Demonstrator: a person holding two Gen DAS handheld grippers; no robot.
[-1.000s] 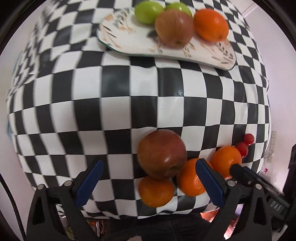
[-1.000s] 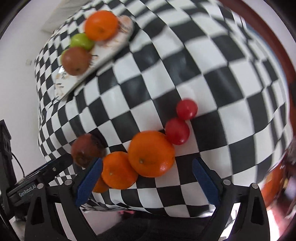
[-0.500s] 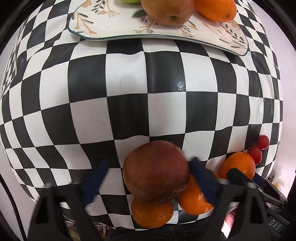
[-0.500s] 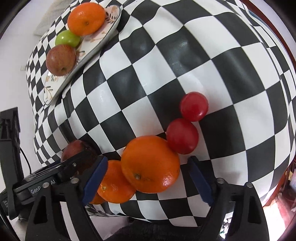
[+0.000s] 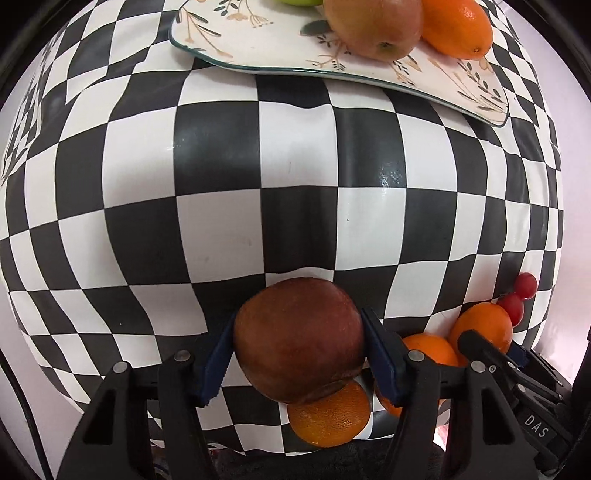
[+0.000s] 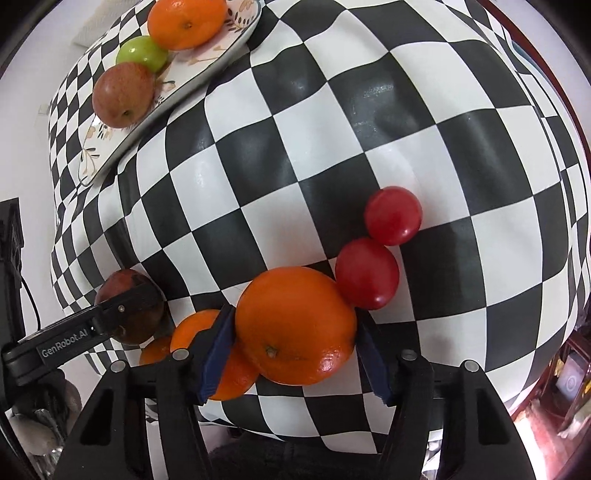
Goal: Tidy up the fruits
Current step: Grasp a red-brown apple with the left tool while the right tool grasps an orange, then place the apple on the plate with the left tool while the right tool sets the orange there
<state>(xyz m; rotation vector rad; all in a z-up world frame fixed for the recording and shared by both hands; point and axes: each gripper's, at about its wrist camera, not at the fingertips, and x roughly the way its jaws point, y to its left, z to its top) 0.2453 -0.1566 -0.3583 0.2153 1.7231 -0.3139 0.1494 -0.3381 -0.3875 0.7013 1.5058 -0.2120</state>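
On the checkered cloth (image 5: 295, 155), a dark red apple (image 5: 295, 343) sits between the blue pads of my left gripper (image 5: 297, 325). Its jaws are closing and both pads touch the apple's sides. My right gripper (image 6: 295, 321) is also closing, with its pads against a large orange (image 6: 295, 325). Two smaller oranges (image 6: 199, 332) lie between the apple and the large orange, partly hidden by the fingers. Two red tomatoes (image 6: 367, 273) touch each other just beyond the large orange. The flowered plate (image 5: 258, 48) at the far side holds a red apple (image 5: 373, 26), an orange (image 5: 458, 29) and a green apple (image 6: 142, 53).
The fruits I grip lie near the table's front edge, where the cloth drops off. Bare checkered cloth spans the stretch between them and the plate. Dark furniture (image 6: 569, 369) stands past the table's right side.
Both grippers have sunk toward the table and their jaws have narrowed, the left around the dark red apple, the right around the large orange. The fruits have not shifted.
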